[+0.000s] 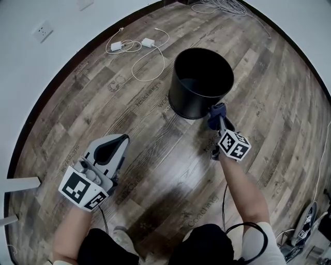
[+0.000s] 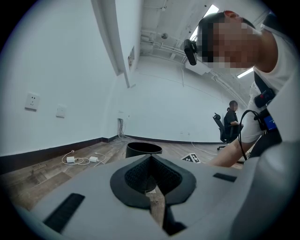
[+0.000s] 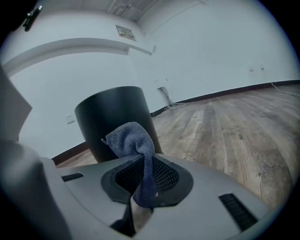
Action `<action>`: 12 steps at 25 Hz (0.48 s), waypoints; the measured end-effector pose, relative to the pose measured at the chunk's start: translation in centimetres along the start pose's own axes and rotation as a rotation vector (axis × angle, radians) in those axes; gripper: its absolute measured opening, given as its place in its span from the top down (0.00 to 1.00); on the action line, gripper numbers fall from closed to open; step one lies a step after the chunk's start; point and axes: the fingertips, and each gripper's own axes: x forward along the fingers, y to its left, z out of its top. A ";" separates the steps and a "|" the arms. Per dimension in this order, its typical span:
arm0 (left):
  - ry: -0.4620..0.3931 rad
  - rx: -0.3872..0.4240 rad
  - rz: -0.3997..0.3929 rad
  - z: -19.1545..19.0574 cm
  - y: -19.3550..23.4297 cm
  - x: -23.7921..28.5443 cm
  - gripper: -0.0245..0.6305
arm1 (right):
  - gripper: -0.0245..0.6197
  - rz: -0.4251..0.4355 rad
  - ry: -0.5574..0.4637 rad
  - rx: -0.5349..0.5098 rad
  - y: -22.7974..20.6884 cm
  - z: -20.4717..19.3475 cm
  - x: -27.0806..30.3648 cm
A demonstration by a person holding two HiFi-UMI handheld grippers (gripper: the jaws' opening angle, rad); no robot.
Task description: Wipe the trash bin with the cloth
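The black round trash bin (image 1: 201, 80) stands upright on the wood floor, with nothing visible inside it. My right gripper (image 1: 217, 117) is shut on a blue-grey cloth (image 1: 215, 111), held against or just short of the bin's near lower wall. In the right gripper view the cloth (image 3: 136, 145) bunches up above the jaws, and the bin (image 3: 115, 119) fills the space close ahead. My left gripper (image 1: 123, 140) hangs shut and holds nothing, well left of the bin. In the left gripper view the bin (image 2: 143, 149) shows farther off beyond that gripper (image 2: 151, 180).
Two white chargers with looped cables (image 1: 132, 45) lie on the floor left of the bin, below a wall socket (image 1: 42, 32). A cable bundle (image 1: 217, 6) lies by the far wall. A white object (image 1: 18, 185) juts in at left. A person sits on an office chair (image 2: 229, 124) far off.
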 end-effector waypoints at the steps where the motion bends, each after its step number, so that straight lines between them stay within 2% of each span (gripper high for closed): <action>1: 0.003 0.002 0.000 0.0 0.0 0.0 0.95 | 0.89 -0.018 -0.012 0.000 -0.9 0.7 0.4; 6: 0.020 0.011 0.005 -0.2 -0.1 -0.2 0.95 | 0.89 -0.080 -0.063 0.015 -3.7 3.9 2.9; 12: 0.029 0.014 0.002 -0.3 -0.2 -0.5 0.95 | 0.89 -0.092 -0.096 0.047 -4.3 5.7 4.1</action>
